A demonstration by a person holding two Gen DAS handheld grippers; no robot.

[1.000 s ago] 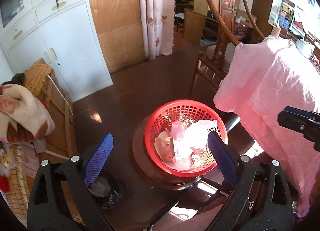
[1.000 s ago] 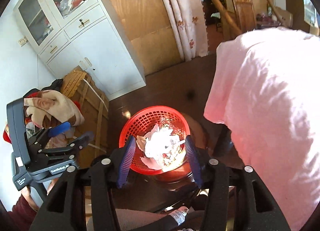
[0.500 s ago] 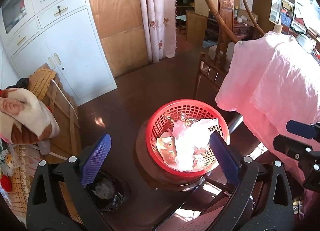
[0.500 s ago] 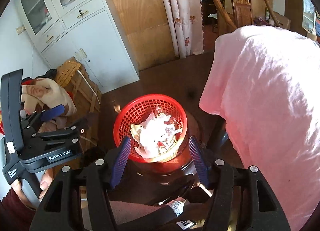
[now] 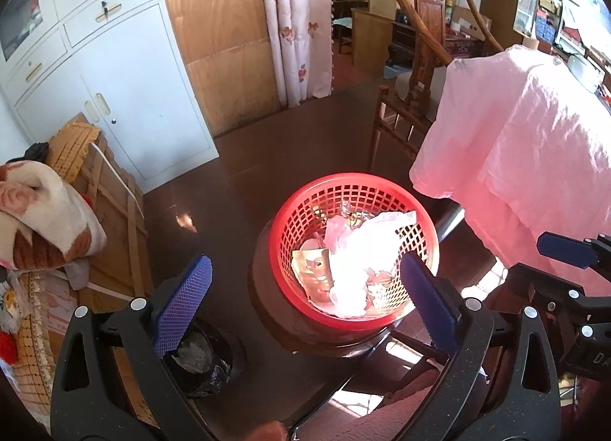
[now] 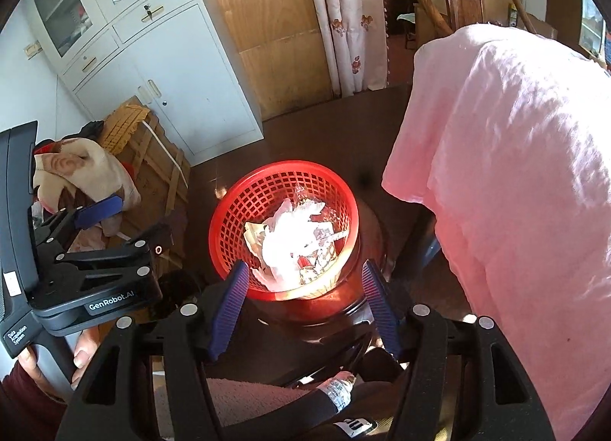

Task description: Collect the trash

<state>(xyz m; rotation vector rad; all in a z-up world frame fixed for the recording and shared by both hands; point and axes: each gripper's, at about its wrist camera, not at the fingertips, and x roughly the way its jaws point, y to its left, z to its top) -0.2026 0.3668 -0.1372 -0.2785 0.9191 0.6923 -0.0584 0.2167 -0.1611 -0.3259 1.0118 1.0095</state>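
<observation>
Both tools, left tool (image 5: 305, 305) and right tool (image 6: 305, 305), hovering released, empty. Trash (image 6: 294, 246) sitting in red basket (image 6: 229, 219) on round stool (image 5: 263, 311). Probably light, crinkly plastic/paper; pinch top fold. Black-lined bin (image 5: 206, 360) lying lower left.

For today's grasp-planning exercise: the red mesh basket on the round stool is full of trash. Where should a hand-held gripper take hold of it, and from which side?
Grip the red basket by its near rim, coming down from above and in front. The rim is a thin, exposed lip that open fingers can straddle; the walls flare too wide to span. The right hand-held gripper probably suits best: open and already framing that near edge.
</observation>
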